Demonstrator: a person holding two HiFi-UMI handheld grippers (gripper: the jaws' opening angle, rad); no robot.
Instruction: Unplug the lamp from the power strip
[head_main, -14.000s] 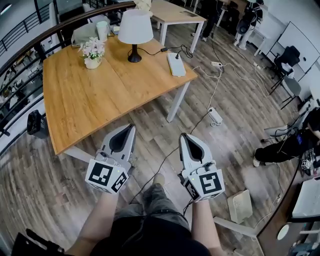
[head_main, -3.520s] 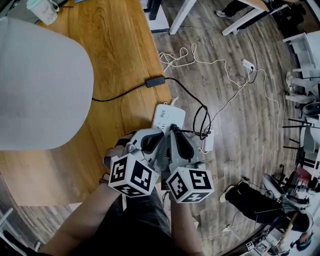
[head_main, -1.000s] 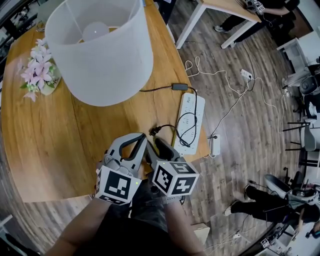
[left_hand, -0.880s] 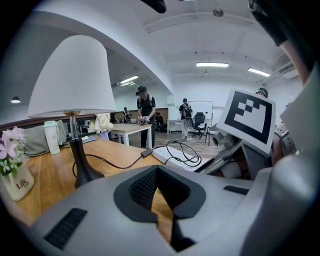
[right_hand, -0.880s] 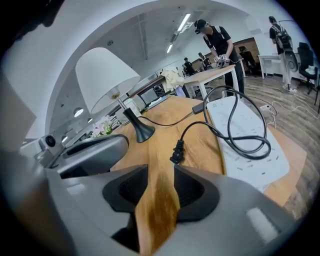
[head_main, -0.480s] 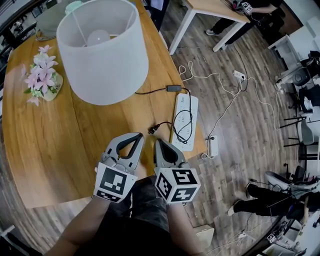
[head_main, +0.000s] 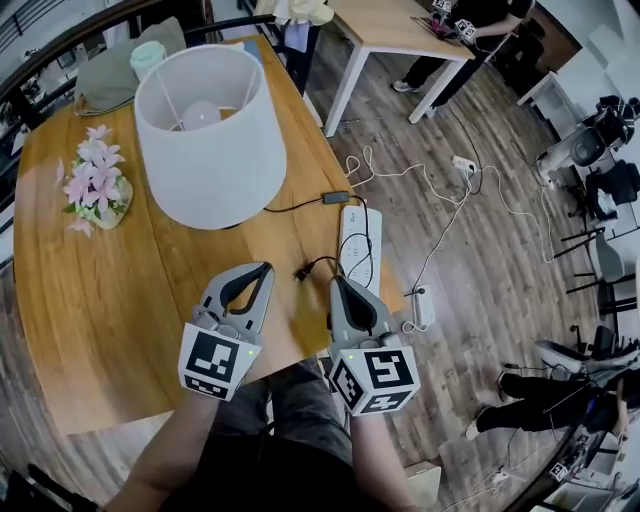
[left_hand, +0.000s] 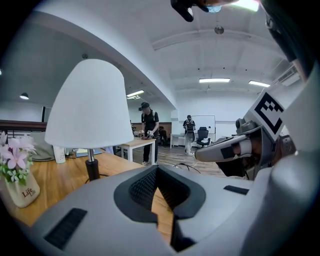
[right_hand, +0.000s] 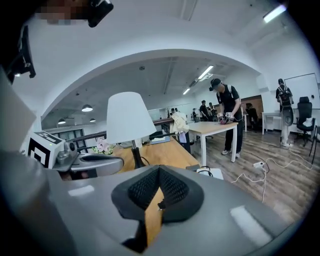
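Observation:
The white-shaded lamp (head_main: 210, 135) stands on the wooden table (head_main: 90, 300), and it also shows in the left gripper view (left_hand: 90, 107) and the right gripper view (right_hand: 131, 120). Its black plug (head_main: 300, 271) lies loose on the table, left of the white power strip (head_main: 357, 245), with the black cord (head_main: 322, 261) looping back over the strip. My left gripper (head_main: 264, 270) is shut and empty, just left of the plug. The right gripper (head_main: 336, 283) is shut on nothing, just right of the plug and short of the strip.
A vase of pink flowers (head_main: 95, 185) and a pale cup (head_main: 150, 55) share the table. The table's right edge runs just past the power strip. On the floor lie another strip (head_main: 424, 305) and white cables (head_main: 440, 175). People stand at a far table (head_main: 400, 25).
Both grippers have lifted and drawn back from the table toward me. The right jaws, open beside the plug a second ago, have closed empty. The plug stays lying on the table.

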